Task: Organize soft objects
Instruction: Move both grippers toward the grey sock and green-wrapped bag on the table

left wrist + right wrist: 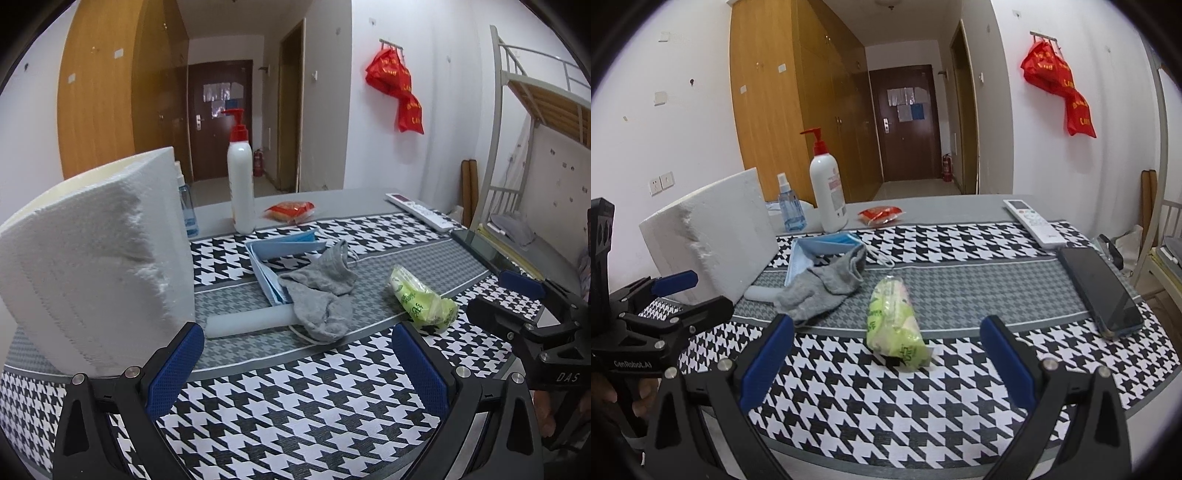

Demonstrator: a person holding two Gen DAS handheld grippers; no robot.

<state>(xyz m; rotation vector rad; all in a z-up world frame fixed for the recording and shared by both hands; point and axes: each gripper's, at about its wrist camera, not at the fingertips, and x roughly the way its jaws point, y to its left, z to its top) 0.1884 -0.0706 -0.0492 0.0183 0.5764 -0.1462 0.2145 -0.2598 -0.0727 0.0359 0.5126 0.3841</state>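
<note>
From the left wrist view, the left tool (297, 363) is held low and level over the near edge of the bench (295, 413), its blue-padded fingers (173, 373) spread wide with nothing between them. A grey sock (317, 295) lies crumpled ahead of the gap toward the middle of the bench, its upper part draped over a blue face mask (280, 251) and its lower part over one end of a pale translucent cylinder (247, 321). A green plastic packet (421, 295) lies to the right of the sock, just beyond the right fingertip. A white foam block (92, 258) stands at the bench's left edge, close against the left finger. The right tool (517, 295) enters at the right edge of the view, above the bench. Near the far edge stand a white pump bottle (240, 184) and a red snack packet (290, 211), with a remote control (421, 212) toward the far right corner. From the right wrist view, the right tool (886, 354) likewise sits low at the near edge, fingers wide apart and empty, with the green packet (895, 325) lying on the bench right between the fingertips. The sock (827, 288) is ahead and to the left, apart from the packet. The left tool (683, 295) shows at the left edge of the view, gripped by a hand (624, 398), its fingers parted. A dark phone (1102, 291) lies along the bench's right edge, and a blue spray bottle (790, 206) stands beside the pump bottle.
</note>
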